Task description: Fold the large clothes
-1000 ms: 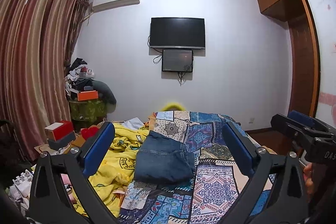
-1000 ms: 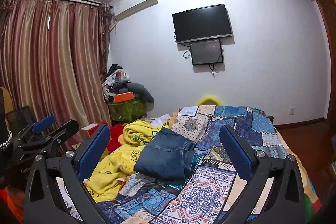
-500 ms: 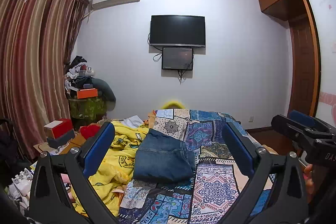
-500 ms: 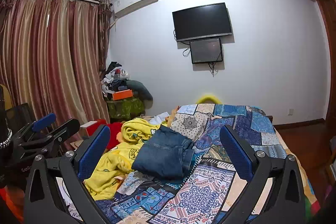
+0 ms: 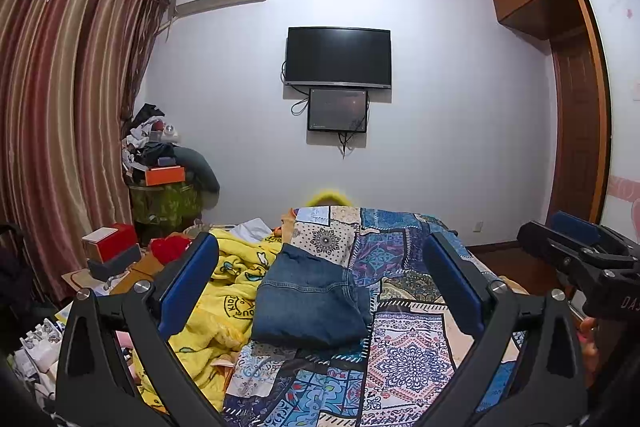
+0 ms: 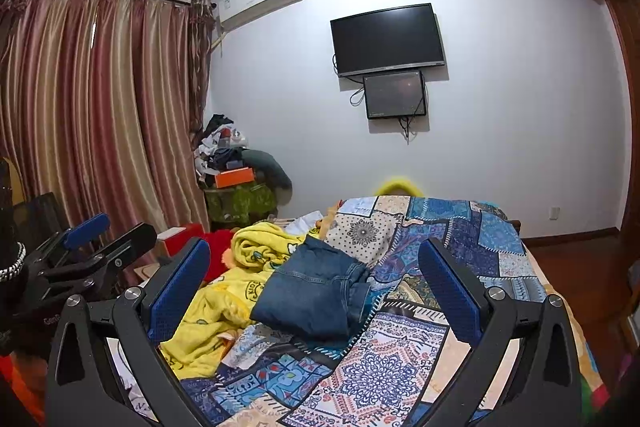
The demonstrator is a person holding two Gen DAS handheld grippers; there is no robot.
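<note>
My L gripper (image 5: 320, 279) and R gripper (image 6: 314, 277) both spread wide, holding nothing, up off the bed. Folded jeans (image 5: 310, 301) lie on quilt (image 5: 404, 359), touching yellow blanket (image 5: 224, 303). Blanket's lower edge cut off behind fingers (image 5: 188, 283).

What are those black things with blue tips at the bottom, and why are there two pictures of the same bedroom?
They are grabbers, like big tweezers, and a person holds one in each hand. Each grabber has a small camera looking out between its two fingers, so you get two pictures. One picture comes from the left gripper, the other from the right gripper. Both are open and hold nothing. In front is a bed with a patchwork quilt. On it lie folded jeans and, beside them, a crumpled yellow blanket. The black shape at the right edge of the left picture is the other grabber, seen from the side.
</note>
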